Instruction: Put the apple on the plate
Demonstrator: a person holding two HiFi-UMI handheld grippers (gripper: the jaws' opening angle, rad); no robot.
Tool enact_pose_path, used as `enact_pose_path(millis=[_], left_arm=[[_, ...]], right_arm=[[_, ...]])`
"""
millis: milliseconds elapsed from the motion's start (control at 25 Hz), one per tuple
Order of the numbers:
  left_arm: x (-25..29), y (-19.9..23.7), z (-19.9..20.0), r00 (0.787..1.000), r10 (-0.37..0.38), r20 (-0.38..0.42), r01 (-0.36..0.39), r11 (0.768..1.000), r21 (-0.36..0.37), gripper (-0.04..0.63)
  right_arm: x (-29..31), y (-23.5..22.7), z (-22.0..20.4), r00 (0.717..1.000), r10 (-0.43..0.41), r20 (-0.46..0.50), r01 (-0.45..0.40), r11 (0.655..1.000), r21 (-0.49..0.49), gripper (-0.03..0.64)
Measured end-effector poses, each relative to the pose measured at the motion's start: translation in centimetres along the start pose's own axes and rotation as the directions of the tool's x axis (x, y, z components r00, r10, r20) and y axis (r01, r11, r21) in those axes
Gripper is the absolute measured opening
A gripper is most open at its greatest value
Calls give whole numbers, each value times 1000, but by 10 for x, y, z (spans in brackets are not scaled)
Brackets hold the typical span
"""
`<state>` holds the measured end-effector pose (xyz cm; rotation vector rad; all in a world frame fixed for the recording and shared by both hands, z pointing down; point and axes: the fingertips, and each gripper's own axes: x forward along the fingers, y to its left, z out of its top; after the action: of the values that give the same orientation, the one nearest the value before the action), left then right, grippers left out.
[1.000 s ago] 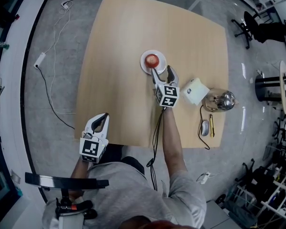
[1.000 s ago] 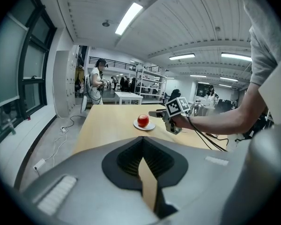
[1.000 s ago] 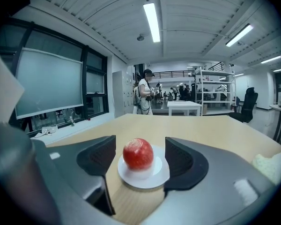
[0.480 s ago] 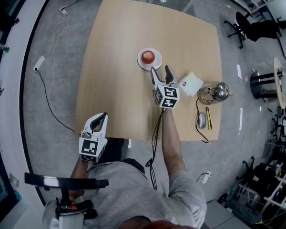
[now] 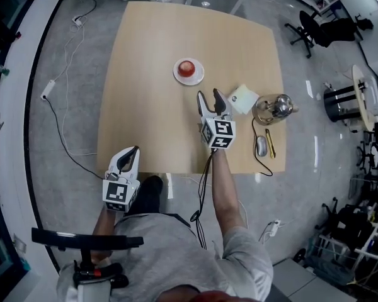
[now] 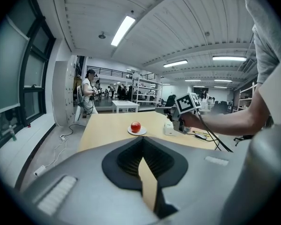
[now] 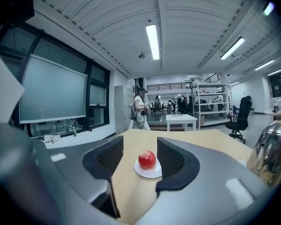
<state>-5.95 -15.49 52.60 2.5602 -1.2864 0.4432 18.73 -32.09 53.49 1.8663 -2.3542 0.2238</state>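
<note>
Apple (image 5: 186, 67) sits on plate (image 5: 198, 77), mid tabletop (image 5: 145, 106). Right gripper (image 5: 208, 96) is short of the plate, jaws released, just been closing, nothing between them. Left gripper (image 5: 131, 151) is at the near edge, jaws clenched, empty.

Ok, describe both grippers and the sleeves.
The left gripper and right gripper: pale grey shells, black ribbed pads, a black-and-white marker cube each. Black cable trails from the right one, whose empty jaws have just been closing. Short grey sleeves.
</note>
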Motion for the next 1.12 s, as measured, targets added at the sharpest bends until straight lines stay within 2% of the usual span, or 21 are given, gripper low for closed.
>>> enact_pose_path(millis=[240, 640, 880, 1040, 1120], left_arm=[[-18, -18, 1, 998, -33, 46, 32, 999, 23, 20], [-50, -46, -2, 997, -48, 64, 45, 998, 46, 20], [-70, -65, -5, 995, -53, 88, 41, 991, 128, 20], [-85, -78, -1, 992, -61, 108, 53, 996, 74, 20], [-92, -85, -2, 990, -65, 121, 56, 996, 74, 20]], right_arm=[[-49, 7, 12, 999, -31, 29, 31, 1000, 0, 206], [-128, 23, 16, 996, -65, 67, 63, 998, 31, 163], [-180, 32, 15, 992, -85, 93, 80, 995, 59, 132], [-217, 39, 15, 989, -96, 113, 87, 993, 83, 109], [-234, 41, 14, 987, -106, 123, 97, 992, 77, 95]])
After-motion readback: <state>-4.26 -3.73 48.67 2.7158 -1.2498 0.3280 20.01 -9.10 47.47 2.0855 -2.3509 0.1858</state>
